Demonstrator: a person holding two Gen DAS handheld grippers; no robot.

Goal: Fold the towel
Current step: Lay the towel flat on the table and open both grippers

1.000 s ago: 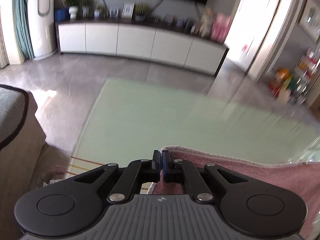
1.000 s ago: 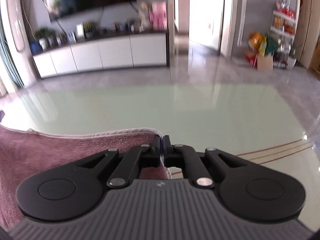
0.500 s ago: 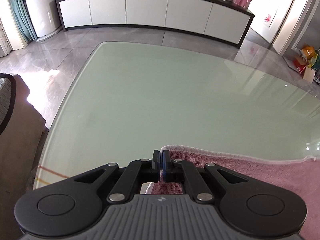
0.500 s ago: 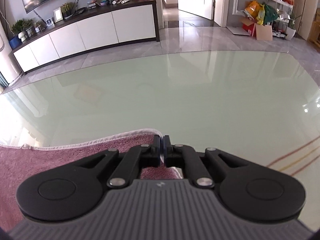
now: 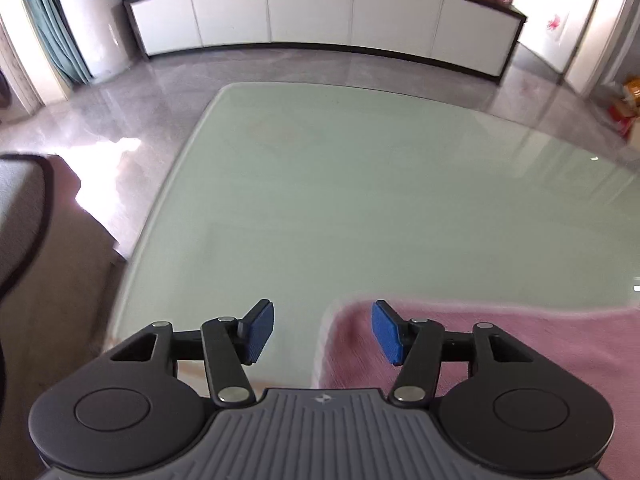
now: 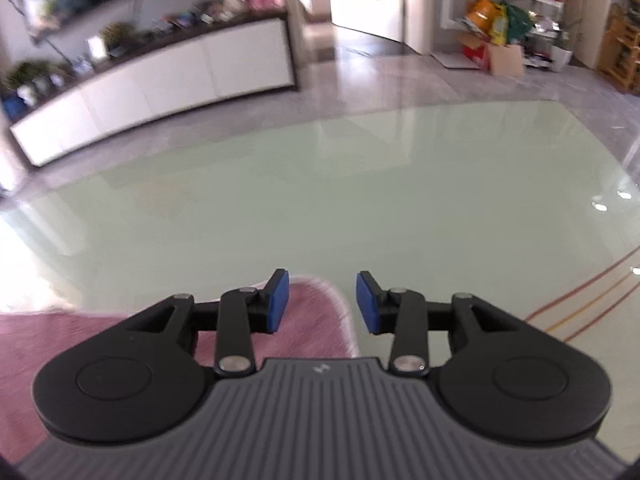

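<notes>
Both grippers have let go: the left gripper (image 5: 323,331) and right gripper (image 6: 322,302), clamped on the corners half a second ago, now stand with jaws spread wide and nothing between them. The pink towel (image 5: 520,344) lies on the pale green glass table (image 5: 360,200), its corners below them.

The pink towel (image 5: 500,344) runs off the right and bottom edges of the left wrist view, and the left hand-held gripper (image 5: 323,330) body hides part of it; its hem is smeared by blur. In the right wrist view the towel (image 6: 312,320) leaves the left edge, and the shelf clutter (image 6: 120,40) is too blurred to identify.
</notes>
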